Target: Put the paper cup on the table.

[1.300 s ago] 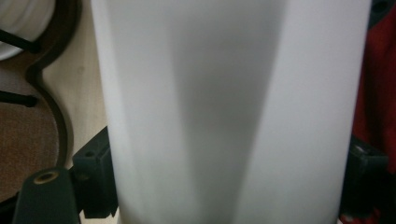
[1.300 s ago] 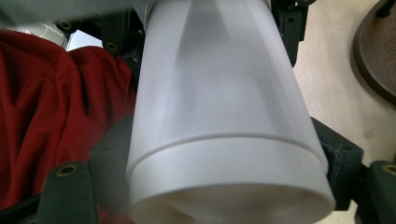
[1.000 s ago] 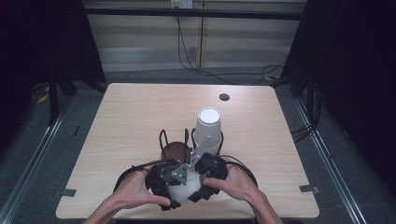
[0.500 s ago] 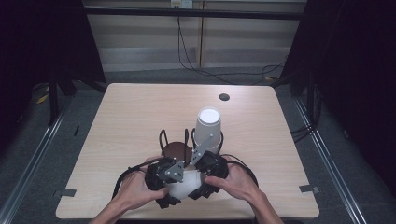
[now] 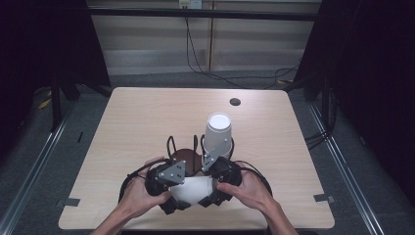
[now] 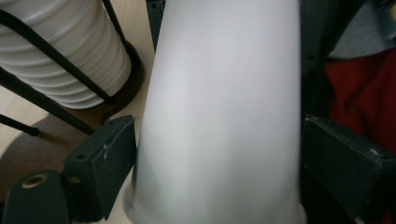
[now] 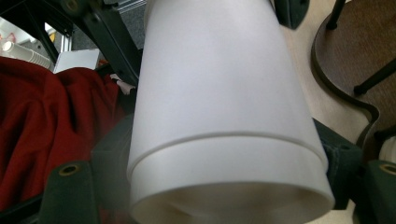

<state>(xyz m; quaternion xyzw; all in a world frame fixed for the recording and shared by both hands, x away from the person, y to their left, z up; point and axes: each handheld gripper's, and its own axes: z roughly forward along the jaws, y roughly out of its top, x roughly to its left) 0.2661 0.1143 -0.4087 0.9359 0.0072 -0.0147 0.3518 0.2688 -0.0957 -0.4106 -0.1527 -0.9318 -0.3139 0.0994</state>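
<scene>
On the worktop [image 5: 147,112], near its front edge, a white paper cup [image 5: 193,190] lies level between both claws, long axis running left to right. The right claw [image 7: 224,186] pinches its rim end. The left claw [image 6: 219,158], jaws just opening, brackets its narrower end, seemingly without pressing.

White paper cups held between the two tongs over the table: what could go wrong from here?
1. The left tongs have just been opening their jaws with the nested white paper cups between them; if that hold goes, the cups hang from the right tongs alone and may tip or drop.
2. Thin paper could dent under a hard squeeze.
3. The black wire rack with its tall cup stack stands close behind; a jerk might knock it.
</scene>
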